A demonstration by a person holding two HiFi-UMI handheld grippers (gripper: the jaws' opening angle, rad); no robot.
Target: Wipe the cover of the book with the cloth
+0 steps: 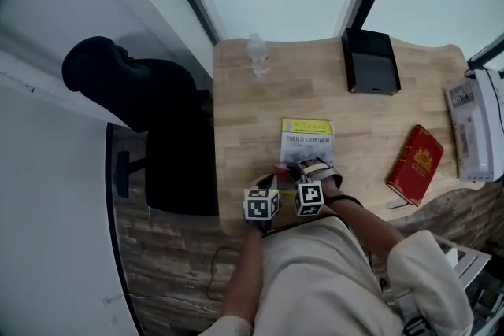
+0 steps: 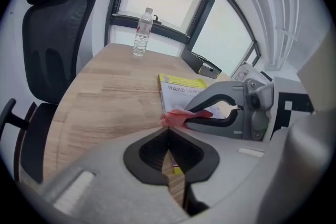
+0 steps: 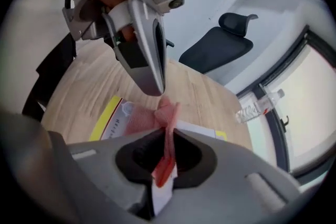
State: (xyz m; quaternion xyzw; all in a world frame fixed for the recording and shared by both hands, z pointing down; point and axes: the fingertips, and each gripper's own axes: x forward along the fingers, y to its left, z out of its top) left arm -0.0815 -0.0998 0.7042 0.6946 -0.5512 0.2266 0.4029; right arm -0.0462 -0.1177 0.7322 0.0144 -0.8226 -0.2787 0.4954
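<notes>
Right gripper (image 3: 166, 136) with cloth (image 3: 149, 115) over book (image 1: 307, 142)

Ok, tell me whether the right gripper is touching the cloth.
Touching. The right gripper view shows the right gripper with its jaws shut on the pink cloth, just over the book.

Title line on the book (image 2: 181, 93): characters too small to read. Gold emblem on the red book (image 1: 416, 164), near the worktop (image 1: 236, 98) right edge: illegible. Square black-and-white markers on left cube (image 1: 261, 204), right cube (image 1: 310, 198).
</notes>
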